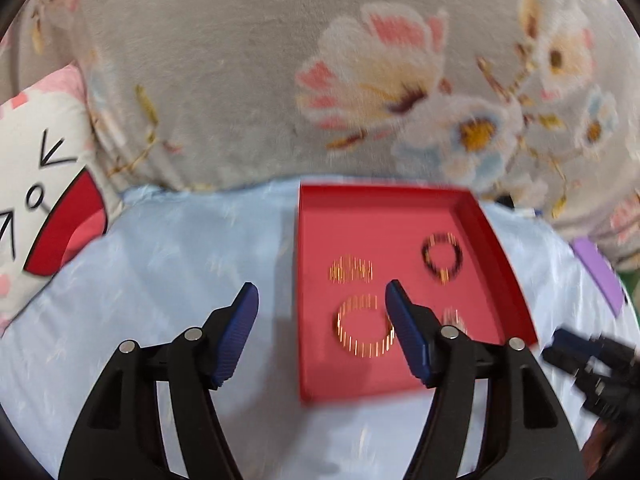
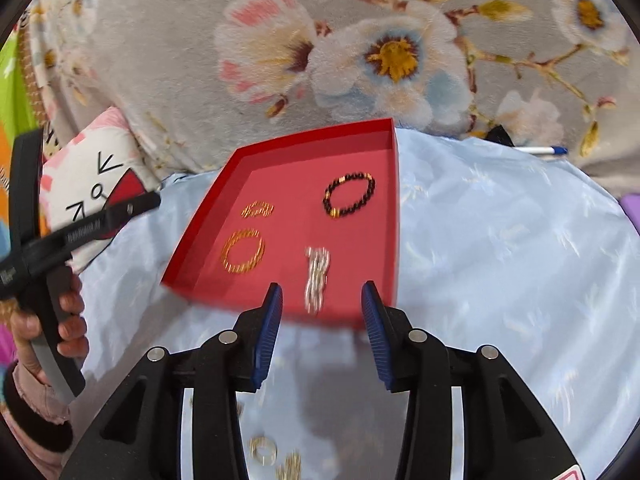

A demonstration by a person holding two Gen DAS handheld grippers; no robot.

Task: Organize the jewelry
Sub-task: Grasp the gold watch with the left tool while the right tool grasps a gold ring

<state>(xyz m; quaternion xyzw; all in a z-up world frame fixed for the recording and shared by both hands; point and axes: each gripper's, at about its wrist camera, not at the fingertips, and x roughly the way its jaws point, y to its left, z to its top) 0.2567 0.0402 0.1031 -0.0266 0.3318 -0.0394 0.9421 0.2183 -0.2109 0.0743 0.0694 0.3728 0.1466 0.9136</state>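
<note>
A red tray (image 2: 224, 184) lies on a pale blue cloth. In it are a gold bangle (image 2: 243, 251), a small gold piece (image 2: 258, 209), a black beaded bracelet (image 2: 349, 195) and a silver chain (image 2: 317, 276). The tray (image 1: 492, 240) also shows in the left wrist view, with the gold bangle (image 1: 362, 330) and the black bracelet (image 1: 442, 258). My left gripper (image 1: 322, 300) is open and empty above the tray's left edge. My right gripper (image 2: 322, 300) is open and empty at the tray's near edge, by the silver chain. Loose gold rings (image 2: 264, 450) lie under it.
A floral grey blanket (image 2: 360, 52) rises behind the cloth. A cat-face cushion (image 1: 36, 184) lies at the left. A purple object (image 1: 598, 276) and a pen (image 2: 540, 150) lie at the right. A hand (image 2: 68, 320) holds the left gripper's handle.
</note>
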